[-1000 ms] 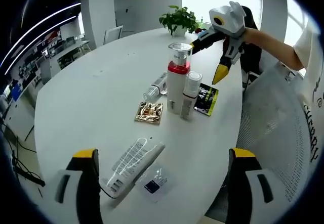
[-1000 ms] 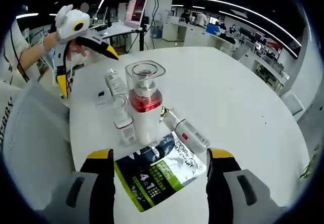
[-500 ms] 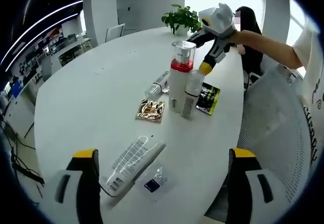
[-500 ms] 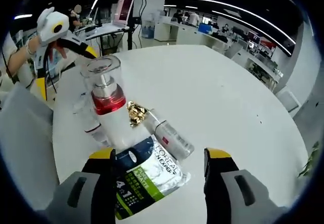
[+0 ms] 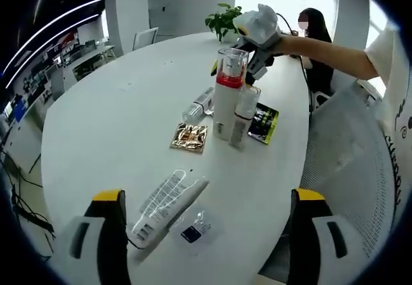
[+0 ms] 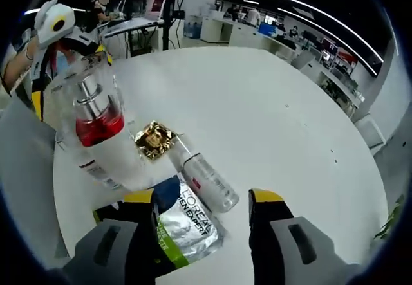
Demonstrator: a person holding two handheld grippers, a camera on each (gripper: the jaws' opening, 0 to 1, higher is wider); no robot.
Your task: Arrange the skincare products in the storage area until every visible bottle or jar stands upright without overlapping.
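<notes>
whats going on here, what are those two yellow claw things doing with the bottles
A person is tidying skincare products on a white table with a handheld gripper in each hand. The right gripper hangs open over a green and silver sachet and a clear bottle lying on its side, beside the tall red-banded pump bottle, which stands upright. The left gripper waits open near a flat white tube. A gold sachet lies flat. Nothing is gripped.
</notes>
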